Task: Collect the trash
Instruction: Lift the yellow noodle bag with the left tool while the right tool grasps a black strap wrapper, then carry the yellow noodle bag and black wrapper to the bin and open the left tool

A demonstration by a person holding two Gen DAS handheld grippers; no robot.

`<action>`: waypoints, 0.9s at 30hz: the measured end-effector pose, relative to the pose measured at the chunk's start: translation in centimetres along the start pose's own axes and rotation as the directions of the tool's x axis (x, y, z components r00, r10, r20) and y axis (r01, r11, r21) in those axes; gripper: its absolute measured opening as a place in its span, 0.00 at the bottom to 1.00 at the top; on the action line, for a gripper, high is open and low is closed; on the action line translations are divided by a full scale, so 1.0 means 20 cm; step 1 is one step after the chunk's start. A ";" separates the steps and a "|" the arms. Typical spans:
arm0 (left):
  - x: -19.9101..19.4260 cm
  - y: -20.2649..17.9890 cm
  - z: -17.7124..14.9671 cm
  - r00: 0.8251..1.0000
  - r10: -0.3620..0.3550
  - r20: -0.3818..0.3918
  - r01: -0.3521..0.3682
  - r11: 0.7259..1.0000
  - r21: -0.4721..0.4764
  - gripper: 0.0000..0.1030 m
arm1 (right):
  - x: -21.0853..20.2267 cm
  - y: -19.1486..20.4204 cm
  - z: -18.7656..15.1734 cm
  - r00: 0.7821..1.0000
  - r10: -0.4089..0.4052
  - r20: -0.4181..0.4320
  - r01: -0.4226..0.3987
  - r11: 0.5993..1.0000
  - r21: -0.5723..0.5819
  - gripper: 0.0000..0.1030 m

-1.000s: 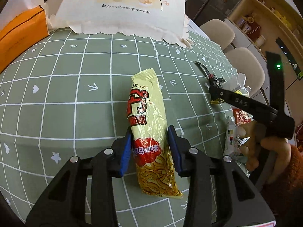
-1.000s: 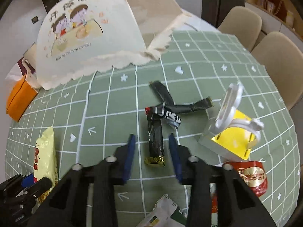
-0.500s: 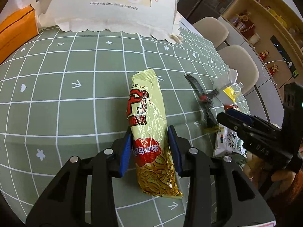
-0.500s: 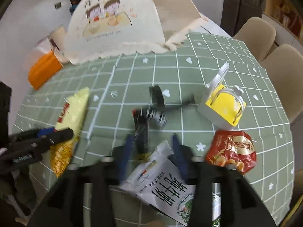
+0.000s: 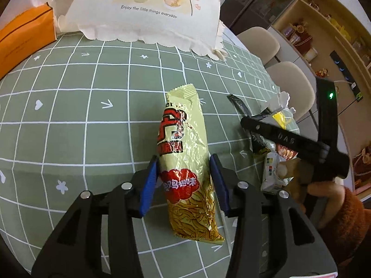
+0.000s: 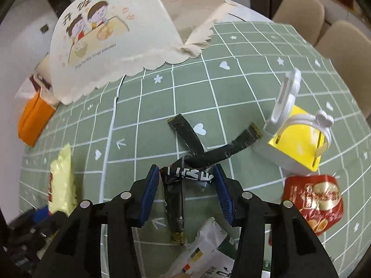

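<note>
A long yellow snack packet lies on the green checked tablecloth. My left gripper is open, its blue pads on either side of the packet's lower half. My right gripper is open, its pads around a tangle of black wrappers. The yellow packet also shows in the right wrist view, at the left. My right gripper shows in the left wrist view, at the right.
A white milk pouch, a red snack bag and a white-and-yellow box lie by the right gripper. A large cream paper bag and an orange bag stand at the table's far side. Beige chairs are behind.
My right gripper has moved forward from over the milk pouch, and its pads now stand around the black wrappers. My left gripper has stayed open around the yellow packet.
</note>
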State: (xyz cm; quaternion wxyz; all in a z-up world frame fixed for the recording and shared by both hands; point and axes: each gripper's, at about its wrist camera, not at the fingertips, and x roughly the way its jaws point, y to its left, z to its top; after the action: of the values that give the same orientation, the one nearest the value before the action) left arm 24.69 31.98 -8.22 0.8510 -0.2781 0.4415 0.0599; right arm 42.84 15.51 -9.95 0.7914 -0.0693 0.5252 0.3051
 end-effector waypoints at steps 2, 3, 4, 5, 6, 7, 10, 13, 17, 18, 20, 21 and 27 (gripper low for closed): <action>0.00 0.00 -0.01 1.000 -0.007 -0.001 0.007 1.000 -0.005 0.44 | -0.02 -0.01 -0.01 1.000 -0.001 0.003 0.001 1.000 -0.007 0.35; 0.00 -0.01 -0.01 1.000 -0.008 -0.003 0.008 1.000 -0.001 0.44 | -0.03 -0.01 -0.02 1.000 -0.005 0.005 0.005 1.000 -0.014 0.34; 0.00 -0.01 -0.01 1.000 -0.011 -0.004 0.011 1.000 0.002 0.46 | -0.06 -0.02 -0.03 1.000 -0.008 0.013 0.008 1.000 -0.020 0.33; 0.01 -0.02 -0.01 1.000 -0.018 -0.009 0.018 1.000 0.009 0.47 | -0.09 -0.02 -0.04 1.000 -0.008 0.022 0.008 1.000 -0.021 0.32; 0.01 -0.02 -0.01 1.000 -0.019 -0.011 0.019 1.000 0.015 0.47 | -0.12 -0.03 -0.04 0.999 -0.009 0.032 0.009 1.000 -0.022 0.32; 0.01 -0.03 -0.01 1.000 -0.017 -0.013 0.017 1.000 0.020 0.47 | -0.17 -0.04 -0.06 0.999 -0.010 0.043 0.012 1.000 -0.024 0.32; 0.04 -0.04 -0.01 1.000 0.015 -0.026 -0.015 1.000 0.017 0.47 | -0.28 -0.06 -0.11 0.997 -0.018 0.069 0.019 1.000 -0.020 0.32; 0.08 -0.04 0.00 0.998 0.038 -0.054 -0.039 0.999 -0.011 0.47 | -0.43 -0.12 -0.19 0.993 -0.028 0.111 0.027 1.000 0.016 0.32; 0.09 -0.07 -0.01 0.996 0.042 -0.076 -0.042 0.999 0.007 0.38 | -0.64 -0.22 -0.30 0.983 -0.063 0.170 0.051 0.996 0.072 0.32; 0.09 -0.09 -0.01 0.996 0.027 -0.091 -0.026 1.000 0.010 0.35 | -0.71 -0.26 -0.33 0.978 -0.084 0.189 0.068 0.993 0.093 0.32; 0.08 -0.13 -0.03 0.995 -0.001 -0.102 0.003 1.000 0.021 0.29 | -0.83 -0.33 -0.39 0.971 -0.113 0.209 0.087 0.988 0.128 0.32; 0.07 -0.15 -0.03 0.995 -0.010 -0.102 0.013 0.999 0.031 0.26 | -0.88 -0.36 -0.42 0.968 -0.124 0.216 0.095 0.985 0.141 0.32; -0.08 -0.43 -0.04 0.995 -0.089 -0.055 0.096 0.984 0.148 0.23 | -1.24 -0.55 -0.67 0.926 -0.250 0.283 0.181 0.952 0.248 0.32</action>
State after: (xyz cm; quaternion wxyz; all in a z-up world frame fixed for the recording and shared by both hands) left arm 26.12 24.55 -3.67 0.8605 -0.2347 0.4517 -0.0199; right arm 31.92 -9.24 3.45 0.8958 0.0092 0.4132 0.1636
